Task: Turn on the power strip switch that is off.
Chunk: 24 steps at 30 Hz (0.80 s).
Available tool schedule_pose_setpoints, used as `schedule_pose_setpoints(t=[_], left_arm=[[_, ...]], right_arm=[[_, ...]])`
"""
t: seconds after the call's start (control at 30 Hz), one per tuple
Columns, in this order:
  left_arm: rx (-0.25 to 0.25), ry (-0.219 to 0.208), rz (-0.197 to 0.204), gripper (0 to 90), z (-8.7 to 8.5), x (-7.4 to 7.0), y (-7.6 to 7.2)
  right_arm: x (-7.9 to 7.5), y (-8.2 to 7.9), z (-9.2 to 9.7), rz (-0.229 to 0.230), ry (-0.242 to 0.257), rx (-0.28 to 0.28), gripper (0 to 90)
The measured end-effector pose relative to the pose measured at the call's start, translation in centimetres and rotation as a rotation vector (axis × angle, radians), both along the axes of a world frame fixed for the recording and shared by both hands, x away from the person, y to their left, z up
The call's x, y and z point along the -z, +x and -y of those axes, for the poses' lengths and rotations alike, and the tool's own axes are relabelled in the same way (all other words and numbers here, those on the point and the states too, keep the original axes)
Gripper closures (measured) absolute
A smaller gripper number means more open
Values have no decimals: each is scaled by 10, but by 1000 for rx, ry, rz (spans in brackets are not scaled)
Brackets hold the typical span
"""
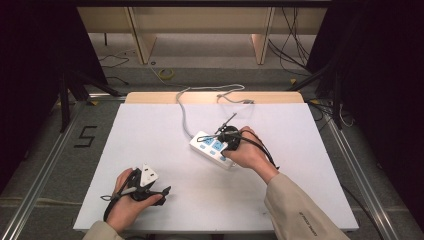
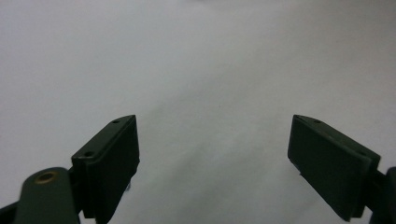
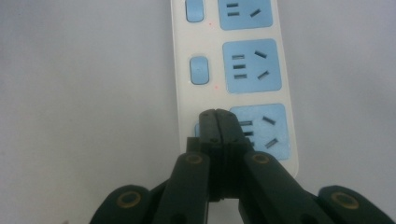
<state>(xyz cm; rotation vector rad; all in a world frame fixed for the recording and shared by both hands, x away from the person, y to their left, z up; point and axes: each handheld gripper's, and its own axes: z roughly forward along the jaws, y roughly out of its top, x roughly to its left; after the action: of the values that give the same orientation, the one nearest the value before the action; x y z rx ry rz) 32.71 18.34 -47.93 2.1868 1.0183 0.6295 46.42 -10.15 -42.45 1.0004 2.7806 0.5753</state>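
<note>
A person sat at a white desk [image 1: 150, 130], seen from above, with a hand-held gripper in each hand.

Right of the frame's centre lay a white power strip [image 1: 210, 146] with pale blue sockets, set at a slant. Its grey cord [image 1: 184, 116] ran toward the top of the frame and off the desk's far edge. The right hand-held gripper [image 1: 226, 136] was over the end of the strip nearest the person's right hand [image 1: 250, 154]. In the right gripper view, its two black jaws were pressed together with nothing between them, their joined tip [image 3: 217, 122] resting at the left edge of the lowest socket [image 3: 268, 130], just where that socket's small blue switch would sit. A matching switch [image 3: 199, 70] showed beside the socket above. The closed jaws probably served as a single blunt point for pressing that switch, though whether they were actually touching it could not be told.

In the lower left of the frame from above, the left hand-held gripper [image 1: 165, 190] lay low near the desk, well apart from the strip. In the left gripper view, its jaws stood wide apart over the bare white surface, holding nothing. It seemed simply parked out of the way.

There were no containers on the desk.
</note>
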Motion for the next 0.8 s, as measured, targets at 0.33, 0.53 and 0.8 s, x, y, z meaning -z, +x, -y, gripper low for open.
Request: schedule_pose_setpoints(t=[0.33, 0.53, 0.8], left_arm=[[0, 0, 0, 165, 0, 0, 0], [1, 0, 1, 165, 0, 0, 0], [-1, -2, 1, 165, 0, 0, 0]], right_arm=[[3, 2, -3, -8, -5, -1, 900], [5, 2, -5, -10, -7, -3, 900], [5, 3, -6, -15, -15, -2, 900]])
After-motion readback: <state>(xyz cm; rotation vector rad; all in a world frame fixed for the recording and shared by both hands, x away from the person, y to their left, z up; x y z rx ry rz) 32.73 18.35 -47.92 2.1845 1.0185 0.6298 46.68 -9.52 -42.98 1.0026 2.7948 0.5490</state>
